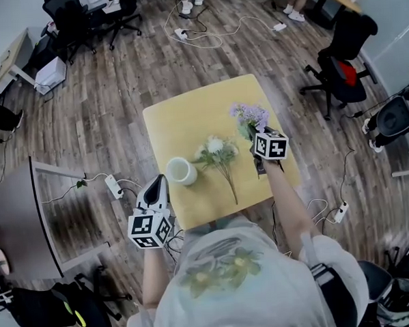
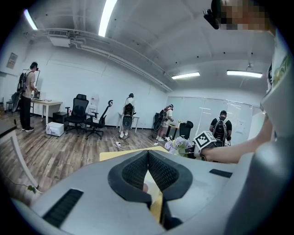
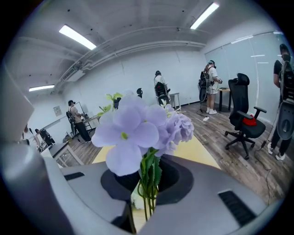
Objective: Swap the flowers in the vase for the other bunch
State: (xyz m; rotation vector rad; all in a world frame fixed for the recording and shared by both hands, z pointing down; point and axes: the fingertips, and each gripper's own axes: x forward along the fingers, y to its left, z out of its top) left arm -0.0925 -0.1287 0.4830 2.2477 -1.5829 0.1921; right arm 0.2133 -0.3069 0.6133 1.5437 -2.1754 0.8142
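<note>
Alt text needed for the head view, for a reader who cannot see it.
The right claw holds a bunch of purple flowers over a yellow table. An empty white vase stands there with white flowers lying beside it; the shut, empty left claw is near the vase.

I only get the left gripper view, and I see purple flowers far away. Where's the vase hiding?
Observer: In the head view the white vase stands on the yellow table, just ahead of the left gripper.
Operator: Are there flowers in it?
Observer: No, nothing sticks out of its top.
Operator: Who's got the purple ones?
Observer: The right gripper is shut on the green stems of the purple bunch; the right gripper view shows that.
</note>
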